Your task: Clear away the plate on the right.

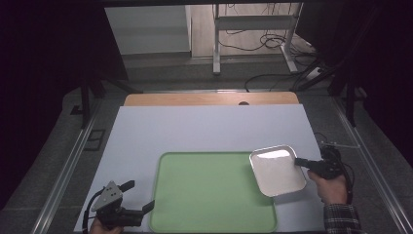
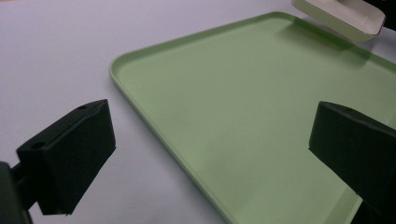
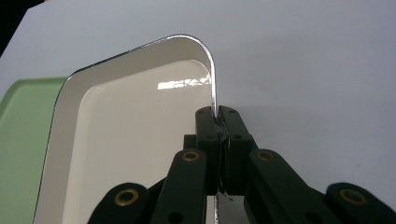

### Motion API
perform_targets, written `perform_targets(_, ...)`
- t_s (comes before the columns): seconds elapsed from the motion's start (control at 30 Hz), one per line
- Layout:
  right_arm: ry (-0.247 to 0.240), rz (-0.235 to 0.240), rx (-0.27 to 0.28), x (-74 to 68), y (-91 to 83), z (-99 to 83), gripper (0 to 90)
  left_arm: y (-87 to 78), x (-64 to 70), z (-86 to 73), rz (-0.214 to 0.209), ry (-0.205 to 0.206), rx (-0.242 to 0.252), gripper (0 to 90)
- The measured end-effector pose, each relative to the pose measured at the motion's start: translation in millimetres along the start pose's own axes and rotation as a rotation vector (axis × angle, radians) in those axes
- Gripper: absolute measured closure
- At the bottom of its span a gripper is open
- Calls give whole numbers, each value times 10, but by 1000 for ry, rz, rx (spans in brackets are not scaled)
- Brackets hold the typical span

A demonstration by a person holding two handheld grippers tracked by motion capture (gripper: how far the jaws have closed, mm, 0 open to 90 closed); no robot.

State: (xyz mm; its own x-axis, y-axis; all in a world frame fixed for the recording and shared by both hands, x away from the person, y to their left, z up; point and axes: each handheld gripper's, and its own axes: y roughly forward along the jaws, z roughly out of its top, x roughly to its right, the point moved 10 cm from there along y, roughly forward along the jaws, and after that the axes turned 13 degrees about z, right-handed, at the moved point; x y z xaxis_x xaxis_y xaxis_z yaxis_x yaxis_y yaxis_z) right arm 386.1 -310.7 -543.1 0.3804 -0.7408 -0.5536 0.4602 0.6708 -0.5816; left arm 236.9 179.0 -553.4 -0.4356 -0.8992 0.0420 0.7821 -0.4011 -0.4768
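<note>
While my right gripper (image 3: 218, 122) has its jaws pinched together on the rim of the white enamel dish (image 1: 276, 169), the dish hangs tilted over the right edge of the green tray (image 1: 209, 195), partly above it and partly above the white tabletop sheet (image 1: 204, 129). From the left gripper view the dish (image 2: 343, 16) floats above the tray's far corner, casting a shadow on the tray (image 2: 243, 107), not touching it. My left gripper (image 1: 131, 197) sits just off the tray's left edge, jaws spread wide with nothing between them; one jaw is over the white sheet (image 2: 56, 56), the other over the tray. Tray surface bare between the two grippers. Beyond the tray, a strip of wooden table edge (image 1: 209, 99) shows past the sheet, then grey floor with a metal frame (image 1: 253, 34) and loose cables (image 1: 263, 41).
</note>
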Motion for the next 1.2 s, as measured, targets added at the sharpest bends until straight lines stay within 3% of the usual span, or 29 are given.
perform_targets(0.97, -17, 95, -64, -436, 431, -103, 873, 14, -2, -1, -4, -4, -6, 3)
perform_targets(1.2, -25, 126, -85, -598, 605, -129, 874, 15, -3, 0, -4, -4, -6, 3)
